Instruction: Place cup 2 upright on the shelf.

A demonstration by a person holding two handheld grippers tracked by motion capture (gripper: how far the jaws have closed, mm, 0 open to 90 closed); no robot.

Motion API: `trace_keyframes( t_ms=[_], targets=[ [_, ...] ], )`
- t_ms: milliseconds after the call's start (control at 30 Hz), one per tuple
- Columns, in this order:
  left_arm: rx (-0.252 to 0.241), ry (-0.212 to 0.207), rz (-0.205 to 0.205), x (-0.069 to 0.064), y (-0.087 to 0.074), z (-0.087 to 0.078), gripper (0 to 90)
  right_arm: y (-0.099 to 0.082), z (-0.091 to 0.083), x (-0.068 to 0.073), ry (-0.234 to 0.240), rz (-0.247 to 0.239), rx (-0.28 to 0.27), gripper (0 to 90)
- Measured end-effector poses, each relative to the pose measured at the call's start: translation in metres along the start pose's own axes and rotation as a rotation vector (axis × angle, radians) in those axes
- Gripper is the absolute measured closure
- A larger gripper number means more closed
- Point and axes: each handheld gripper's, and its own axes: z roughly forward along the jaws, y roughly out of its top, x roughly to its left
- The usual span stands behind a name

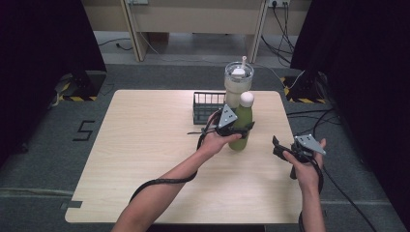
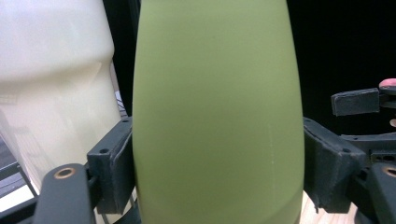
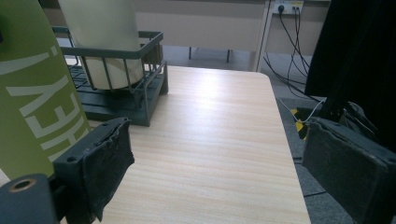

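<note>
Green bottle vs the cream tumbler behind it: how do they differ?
The green bottle stands on the bare table; the cream tumbler sits in the dark wire basket. The green bottle is slimmer with a white cap; the cream tumbler is wider with a clear lid. The left claw grips the bottle; nothing holds the tumbler. Both stand upright.
</note>
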Motion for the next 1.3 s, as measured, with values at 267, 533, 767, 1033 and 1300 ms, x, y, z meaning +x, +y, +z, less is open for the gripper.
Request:
trace_keyframes(
  t_ms=[267,533,767,1033,1300],
  targets=[
    [0.000,0.002,-0.003,-0.001,0.001,-0.003,22.9,0.000,0.001,0.000,0.001,0.000,0.001,8.6],
    [-0.010,-0.001,0.009,-0.003,0.006,-0.011,23.0,0.000,0.000,-0.001,0.000,0.002,0.000,8.6],
    [-0.018,0.020,0.015,0.002,0.012,-0.023,23.1,0.000,0.001,0.000,0.001,0.003,0.002,8.7],
    [-0.026,0.057,0.035,0.013,0.019,-0.042,23.1,-0.001,0.002,0.002,0.003,0.004,0.004,8.8],
    [-0.036,0.099,0.042,0.027,0.024,-0.060,23.2,-0.001,0.001,0.003,0.002,0.000,0.005,8.9]
  ],
)
